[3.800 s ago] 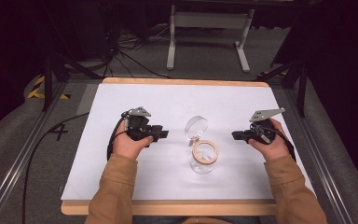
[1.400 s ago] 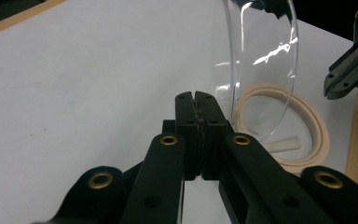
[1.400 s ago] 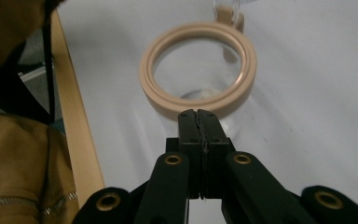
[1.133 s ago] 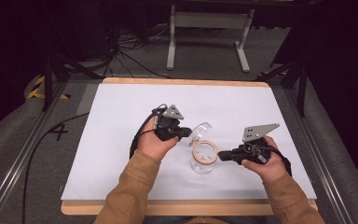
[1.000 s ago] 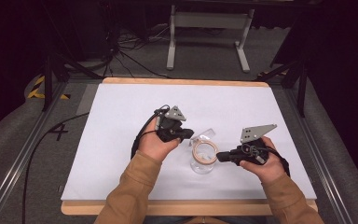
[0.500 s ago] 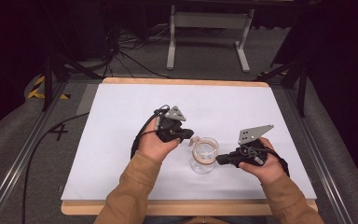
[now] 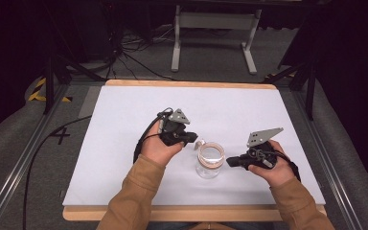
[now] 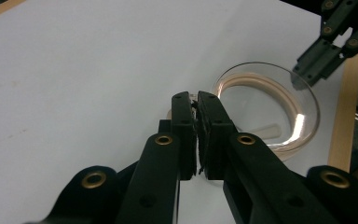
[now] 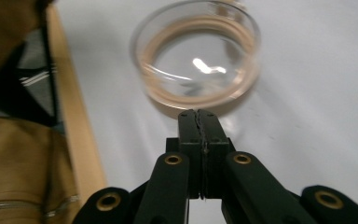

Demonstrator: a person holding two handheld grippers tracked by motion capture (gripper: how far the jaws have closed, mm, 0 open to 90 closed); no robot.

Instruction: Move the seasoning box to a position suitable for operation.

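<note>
At centre frame in the high view, one clear glass jar stands on the white table. Two grippers flank it: the left gripper and the right gripper, each with jaws pressed together, gripping nothing, tips beside the jar's rim

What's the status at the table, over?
Left hand-held gripper shut beside glass jar. Right hand-held gripper shut, near jar's other side. Nothing in the way.

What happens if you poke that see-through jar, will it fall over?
The glass jar stands upright on the white table and looks wide and short, so it would probably slide rather than tip. Its clear, shiny wall suggests it is slippery, stiff and breakable.
</note>
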